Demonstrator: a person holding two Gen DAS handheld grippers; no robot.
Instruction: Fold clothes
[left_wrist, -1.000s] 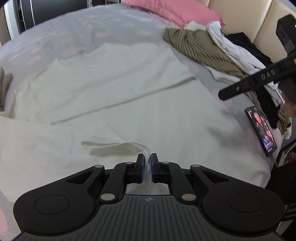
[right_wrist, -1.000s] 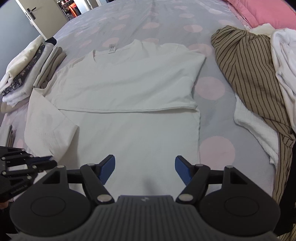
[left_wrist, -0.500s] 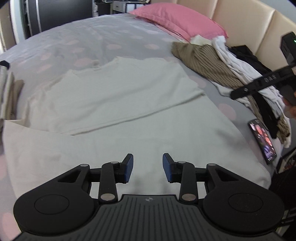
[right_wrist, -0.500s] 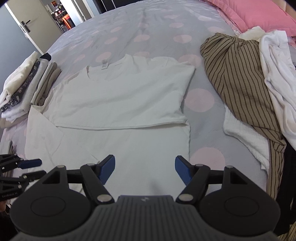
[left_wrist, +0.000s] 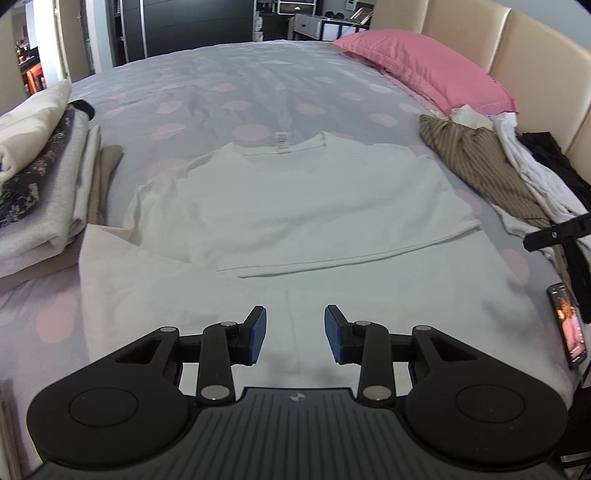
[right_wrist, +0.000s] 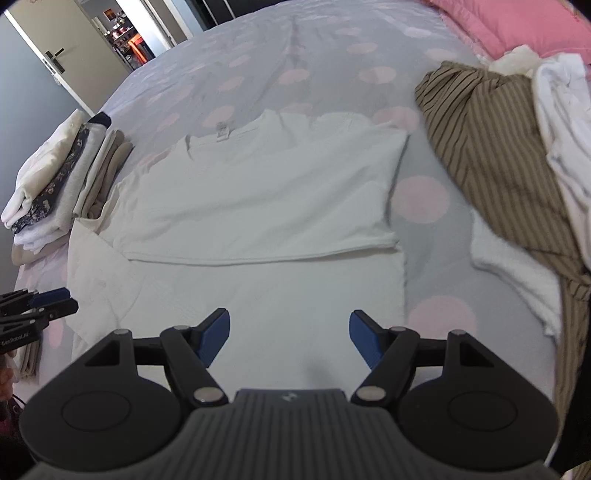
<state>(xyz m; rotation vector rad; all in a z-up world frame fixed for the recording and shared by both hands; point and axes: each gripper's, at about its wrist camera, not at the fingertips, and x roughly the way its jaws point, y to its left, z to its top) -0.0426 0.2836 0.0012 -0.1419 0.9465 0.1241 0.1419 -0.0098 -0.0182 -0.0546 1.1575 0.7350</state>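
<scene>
Left gripper (left_wrist: 294, 334): jaws apart, nothing between the blue pads (left_wrist: 257, 334), hanging just above the near part of the white T-shirt (left_wrist: 295, 199). Right gripper (right_wrist: 289, 338): jaws wider apart, likewise empty, poised over the same near stretch of cloth.

White T-shirt: spread flat on the bed (left_wrist: 258, 92), collar and label (left_wrist: 281, 142) at the far end, hem end nearest. Upper half lying as a second layer over the lower, with a straight cross edge (right_wrist: 258, 258) running side to side. Left sleeve (right_wrist: 96, 266) splayed outward toward the folded stack (left_wrist: 40, 184); right side already turned in to a straight edge.

Handling, by judgement: light, thin knit; fully limp, no stiffness to hold a shape; likely to sag and drag once lifted, and to wrinkle if pulled from one point only. Not fragile, not slippery against padded jaws, though a shallow pinch may take only the top layer.

Best holds, probably: hems and corners, one per gripper, pinched through every layer, lifted level together. Splayed left sleeve a likely next hold, taken at its outer tip.

Beyond: unfolded pile with striped brown garment (right_wrist: 491, 140) to the right, pink pillow (left_wrist: 424, 77) past it, phone (left_wrist: 570, 325) at the bed edge.
</scene>
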